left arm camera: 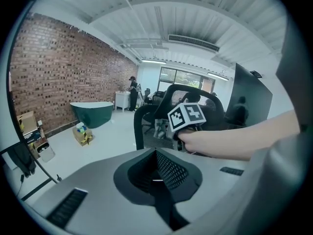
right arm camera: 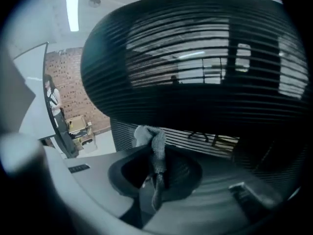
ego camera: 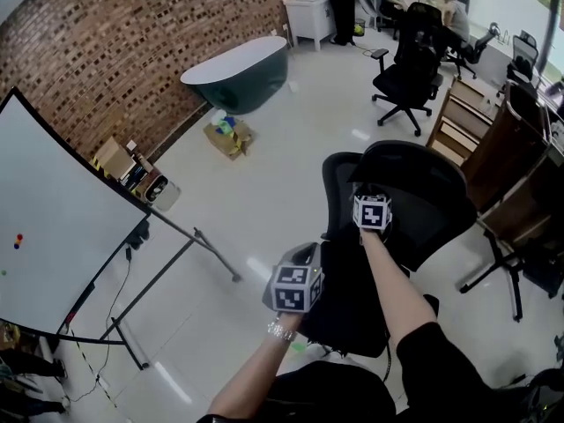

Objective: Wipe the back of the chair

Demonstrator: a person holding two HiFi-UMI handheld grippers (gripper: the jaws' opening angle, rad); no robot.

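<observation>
Where the wipe is applied, note the items by size.

1. Chair (ego camera: pixel 423 205): black mesh office type, on the pale floor directly in front of the operator. It is probably on a swivel base, so expect it to turn or roll under side load.
2. Chair back (right arm camera: pixel 195 58): fills the right gripper view, close to the jaws. The mesh looks taut but yielding; use light, even pressure. If bracing is req'd, hold the rigid frame edge, not the mesh.
3. Right gripper (right arm camera: pixel 156 180): clamped on the cloth, raised against the upper back.
4. Left gripper (left arm camera: pixel 159 177): jaws closed with nothing between them, held lower and nearer the operator. Contact w/ the chair can't be confirmed.
5. Cloth (right arm camera: pixel 155 153): grey, soft, limp, light. It is gripped at a fold, approx. mid-length, with 1 bunched end above the jaws. It reaches toward the mesh; touching or not is unclear.
</observation>
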